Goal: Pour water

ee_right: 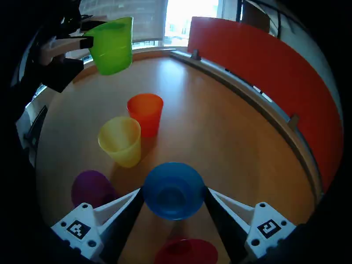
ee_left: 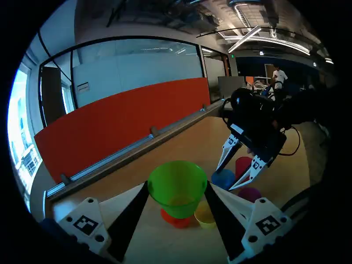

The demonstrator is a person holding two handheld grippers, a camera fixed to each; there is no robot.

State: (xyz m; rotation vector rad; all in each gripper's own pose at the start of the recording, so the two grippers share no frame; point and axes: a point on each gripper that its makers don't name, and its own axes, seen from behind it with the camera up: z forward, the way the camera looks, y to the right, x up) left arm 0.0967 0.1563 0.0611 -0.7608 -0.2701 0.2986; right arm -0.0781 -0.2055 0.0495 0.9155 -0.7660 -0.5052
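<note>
My left gripper (ee_left: 176, 185) is shut on a green cup (ee_left: 177, 193), held upright above the wooden table (ee_left: 185, 145). Below it stand an orange cup (ee_left: 176, 220) and a yellow cup (ee_left: 205, 216). My right gripper (ee_right: 173, 190) is shut on a blue cup (ee_right: 172, 196), low over the table. From the right gripper view the green cup (ee_right: 112, 42) hangs at the upper left, one of the left gripper's fingers (ee_right: 70, 44) against its side. The yellow cup (ee_right: 121, 141) and orange cup (ee_right: 145, 112) stand between the two grippers. I cannot tell whether either held cup has water in it.
A purple cup (ee_right: 90, 188) and a red cup (ee_right: 187, 251) stand close beside the blue cup. An orange partition (ee_left: 123, 119) with a metal rail (ee_left: 132, 152) runs along the table's far edge. A person (ee_left: 278, 77) stands far off in the room.
</note>
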